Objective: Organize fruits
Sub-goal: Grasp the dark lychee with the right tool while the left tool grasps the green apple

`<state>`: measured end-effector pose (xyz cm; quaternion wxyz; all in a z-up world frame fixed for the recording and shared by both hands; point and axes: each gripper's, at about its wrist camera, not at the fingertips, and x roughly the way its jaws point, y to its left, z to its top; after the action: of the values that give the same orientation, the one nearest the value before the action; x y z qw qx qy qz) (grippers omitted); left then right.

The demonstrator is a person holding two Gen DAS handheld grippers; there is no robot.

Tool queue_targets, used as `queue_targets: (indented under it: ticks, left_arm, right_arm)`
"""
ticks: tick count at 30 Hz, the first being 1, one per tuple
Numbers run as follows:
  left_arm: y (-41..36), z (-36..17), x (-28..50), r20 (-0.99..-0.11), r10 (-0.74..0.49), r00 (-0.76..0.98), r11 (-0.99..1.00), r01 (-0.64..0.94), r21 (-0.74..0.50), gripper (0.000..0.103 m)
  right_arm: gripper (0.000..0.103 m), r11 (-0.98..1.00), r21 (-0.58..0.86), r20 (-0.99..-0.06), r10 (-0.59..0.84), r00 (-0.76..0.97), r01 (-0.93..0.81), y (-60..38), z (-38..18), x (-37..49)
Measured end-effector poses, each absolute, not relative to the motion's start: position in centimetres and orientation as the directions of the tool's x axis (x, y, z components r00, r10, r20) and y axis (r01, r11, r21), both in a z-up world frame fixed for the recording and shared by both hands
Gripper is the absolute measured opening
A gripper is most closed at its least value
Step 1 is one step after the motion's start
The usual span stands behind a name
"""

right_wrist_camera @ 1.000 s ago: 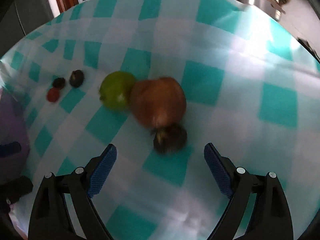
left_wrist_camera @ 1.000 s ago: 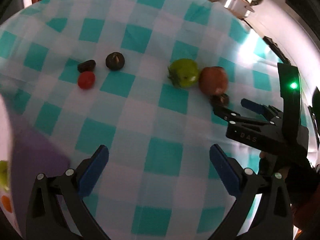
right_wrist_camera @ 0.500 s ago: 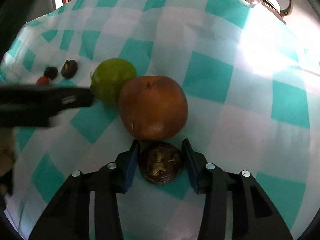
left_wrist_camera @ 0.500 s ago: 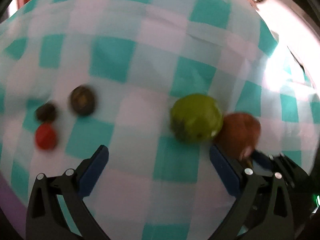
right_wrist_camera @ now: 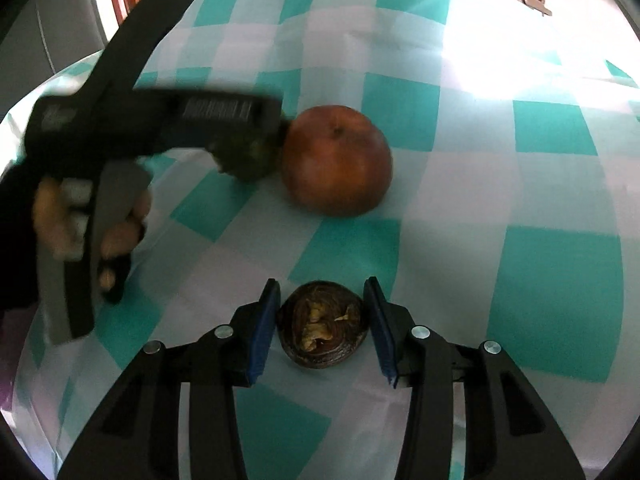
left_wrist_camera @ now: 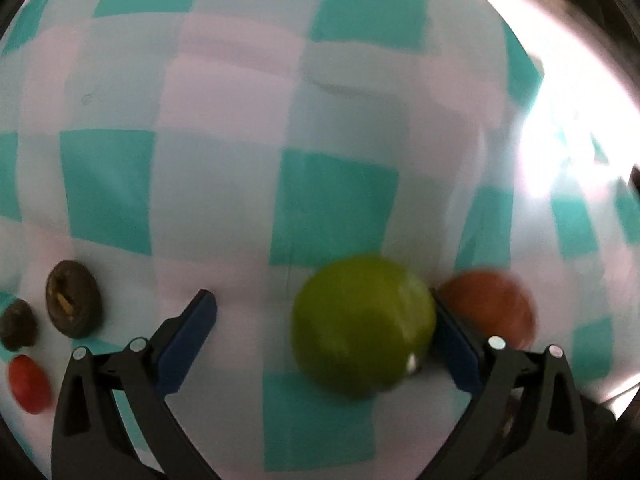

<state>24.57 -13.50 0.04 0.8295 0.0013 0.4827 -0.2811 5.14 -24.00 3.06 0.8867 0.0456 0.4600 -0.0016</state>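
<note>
Meanwhile left claw (left_wrist_camera: 320, 320) wide around green fruit (left_wrist_camera: 363, 326)

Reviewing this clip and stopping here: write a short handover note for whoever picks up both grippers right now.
Left gripper: open, the green fruit between its fingers against the right one, not yet gripped.
Right gripper: closed around the dark brown fruit, which sits on the checked cloth; contact looks made, but I cannot confirm it.
The orange-brown fruit lies beside the green one. To the left lie another dark brown fruit, a small dark one and a small red one.
Done: nothing sorted in view. Left: all six fruits.
</note>
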Motion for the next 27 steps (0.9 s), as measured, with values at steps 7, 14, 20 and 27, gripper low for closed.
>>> queue_targets:
  ticks: [7, 14, 20, 27]
  left_arm:
    - [-12.9, 0.1, 23.4, -0.780, -0.525, 0.339, 0.795, 0.523, -0.308, 0.078]
    - [-10.8, -0.2, 23.1, -0.766, -0.560, 0.315, 0.789, 0.484, -0.378, 0.065]
    - [-12.2, -0.3, 25.0, -0.804, -0.467, 0.367, 0.844, 0.456, -0.282, 0.077]
    - [-12.9, 0.0, 23.5, -0.815, -0.453, 0.361, 0.829, 0.507, -0.236, 0.059]
  right_arm:
    - [0.044, 0.995, 0.081, -0.813, 0.035, 0.581, 0.053, -24.0, 2.5, 4.1]
    - [0.045, 0.994, 0.083, -0.808, 0.028, 0.588, 0.066, -24.7, 2.3, 5.2]
    - [0.045, 0.995, 0.075, -0.804, 0.022, 0.595, 0.064, -23.8, 2.8, 4.0]
    - [0.045, 0.996, 0.070, -0.807, 0.021, 0.591, 0.061, -23.2, 2.7, 3.5]
